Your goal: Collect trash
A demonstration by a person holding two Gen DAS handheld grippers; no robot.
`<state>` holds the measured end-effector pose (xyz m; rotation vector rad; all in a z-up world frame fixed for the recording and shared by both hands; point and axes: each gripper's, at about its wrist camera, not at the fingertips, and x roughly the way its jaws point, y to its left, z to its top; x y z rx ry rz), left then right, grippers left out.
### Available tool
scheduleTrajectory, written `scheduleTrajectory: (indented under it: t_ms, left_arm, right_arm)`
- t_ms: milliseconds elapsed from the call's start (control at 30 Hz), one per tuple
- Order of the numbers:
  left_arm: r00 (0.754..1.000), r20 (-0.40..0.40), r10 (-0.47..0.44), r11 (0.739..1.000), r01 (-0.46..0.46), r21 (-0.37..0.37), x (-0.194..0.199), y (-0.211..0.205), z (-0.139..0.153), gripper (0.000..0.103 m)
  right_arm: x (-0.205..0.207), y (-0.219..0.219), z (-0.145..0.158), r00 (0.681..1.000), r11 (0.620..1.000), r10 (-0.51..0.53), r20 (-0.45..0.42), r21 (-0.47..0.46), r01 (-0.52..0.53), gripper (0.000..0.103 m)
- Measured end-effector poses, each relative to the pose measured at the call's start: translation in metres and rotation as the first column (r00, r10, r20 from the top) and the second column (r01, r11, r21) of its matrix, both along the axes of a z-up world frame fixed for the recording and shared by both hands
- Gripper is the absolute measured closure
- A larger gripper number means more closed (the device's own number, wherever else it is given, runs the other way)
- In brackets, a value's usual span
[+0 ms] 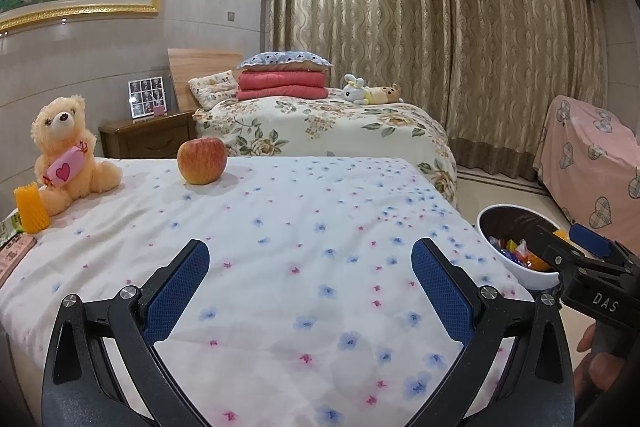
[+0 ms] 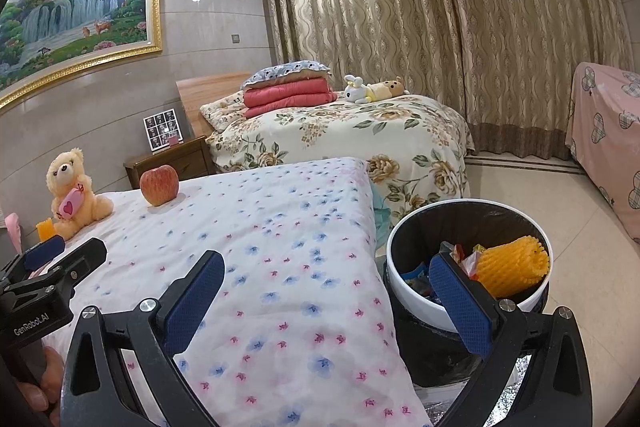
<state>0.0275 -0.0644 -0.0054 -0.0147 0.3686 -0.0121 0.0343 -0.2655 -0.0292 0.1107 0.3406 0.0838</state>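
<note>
A yellow foam fruit net [image 2: 514,269] lies in the white trash bin [image 2: 404,277] among coloured wrappers [image 2: 464,259]; the bin stands on the floor just beside the right edge of the flowered bedspread [image 2: 288,267]; the right gripper [image 2: 324,281] hangs over that edge, fingers spread, holding nothing; the left gripper [image 1: 310,277] is spread and empty above the spread's near middle; a second foam net [image 1: 31,207] stands at the left edge, touching a teddy bear [image 1: 66,155]; an apple [image 1: 202,160] sits near the far edge.
</note>
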Motion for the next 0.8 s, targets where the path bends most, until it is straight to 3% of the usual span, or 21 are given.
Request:
scheduleTrajectory:
  t_ms: [800]
  left_arm:
    - [1.0, -0.01, -0.004, 1.0, 0.004, -0.002, 0.001, 0.001, -0.0025, 0.0]
  right_arm:
    - [-0.0008, -0.0021, -0.0013, 1.0, 1.0, 0.0, -0.005, 0.006, 0.0, 0.0]
